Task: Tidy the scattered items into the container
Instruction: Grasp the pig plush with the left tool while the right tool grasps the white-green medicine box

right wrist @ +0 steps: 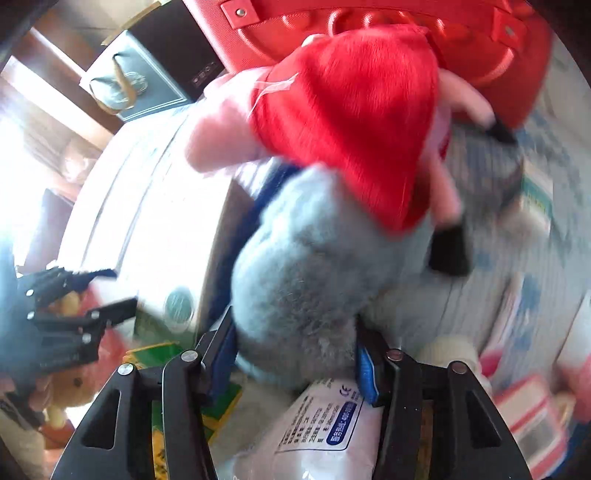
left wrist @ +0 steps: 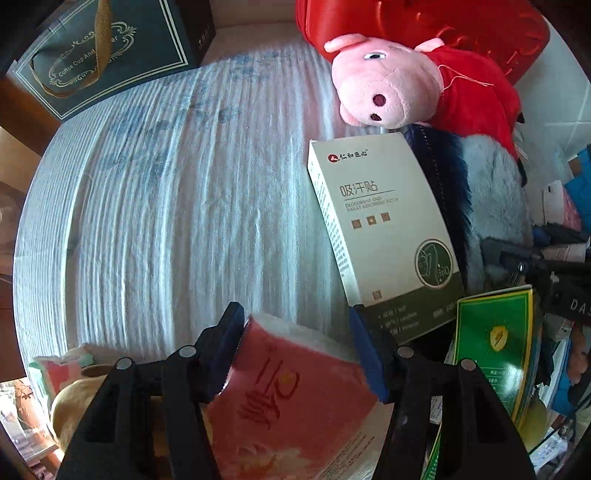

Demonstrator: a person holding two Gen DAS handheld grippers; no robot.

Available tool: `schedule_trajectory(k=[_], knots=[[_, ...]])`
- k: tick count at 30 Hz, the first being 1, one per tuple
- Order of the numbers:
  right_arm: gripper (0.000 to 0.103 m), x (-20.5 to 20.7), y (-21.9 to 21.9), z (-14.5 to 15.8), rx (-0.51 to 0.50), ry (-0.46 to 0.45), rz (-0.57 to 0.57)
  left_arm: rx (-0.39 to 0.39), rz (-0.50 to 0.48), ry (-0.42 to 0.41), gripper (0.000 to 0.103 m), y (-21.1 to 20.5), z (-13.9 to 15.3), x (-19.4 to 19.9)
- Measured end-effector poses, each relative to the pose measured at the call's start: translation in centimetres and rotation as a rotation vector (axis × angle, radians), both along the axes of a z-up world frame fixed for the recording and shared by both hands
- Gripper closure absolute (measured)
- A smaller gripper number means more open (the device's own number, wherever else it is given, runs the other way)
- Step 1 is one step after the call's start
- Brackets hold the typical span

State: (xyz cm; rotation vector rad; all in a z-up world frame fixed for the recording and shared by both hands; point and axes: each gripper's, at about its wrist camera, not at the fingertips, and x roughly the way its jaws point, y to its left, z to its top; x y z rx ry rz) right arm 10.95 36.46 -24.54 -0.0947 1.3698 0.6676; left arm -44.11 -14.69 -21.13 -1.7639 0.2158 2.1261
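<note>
Between the left gripper's (left wrist: 295, 347) two blue-padded fingers sits a pink tissue pack (left wrist: 291, 398), clamped on both sides, its white end pointing forward over a pale striped cloth (left wrist: 166, 206). Just ahead and to the right lies a white and dark green box (left wrist: 384, 229) of sweat patches, flat on the cloth. Touching its right edge is a grey-blue furry plush (left wrist: 491, 192), and beyond that a pink pig toy (left wrist: 388, 88) in a red dress rests against a red bag (left wrist: 424, 18). A dark green gift box (left wrist: 110, 51) stands at the far left. Seen blurred from the right wrist, the right gripper (right wrist: 295, 350) has its fingers closed around the grey-blue furry plush (right wrist: 306, 266), above a white packet (right wrist: 321, 424) with blue print.
</note>
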Motion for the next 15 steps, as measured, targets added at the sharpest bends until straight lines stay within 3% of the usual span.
schedule_trajectory(k=[2,5,10,12,15], knots=[[0.048,-2.3,-0.3,-0.1,0.009,0.051,0.083,0.002,-0.001,0.082,0.045,-0.2,2.2,1.1],[0.047,-4.7,-1.2,0.8,0.009,0.029,0.114,0.016,0.002,0.217,0.043,0.4,5.5,1.9],[0.02,-2.6,-5.2,5.5,0.05,-0.156,-0.029,0.07,0.003,0.273,0.036,6.6,5.9,-1.4],[0.019,-0.7,-7.0,6.9,0.038,-0.217,-0.091,0.071,0.002,0.283,0.036,8.7,6.1,-1.7],[0.018,3.3,-10.1,7.3,0.017,-0.252,-0.223,0.041,0.002,0.299,0.036,11.4,4.0,-4.3]])
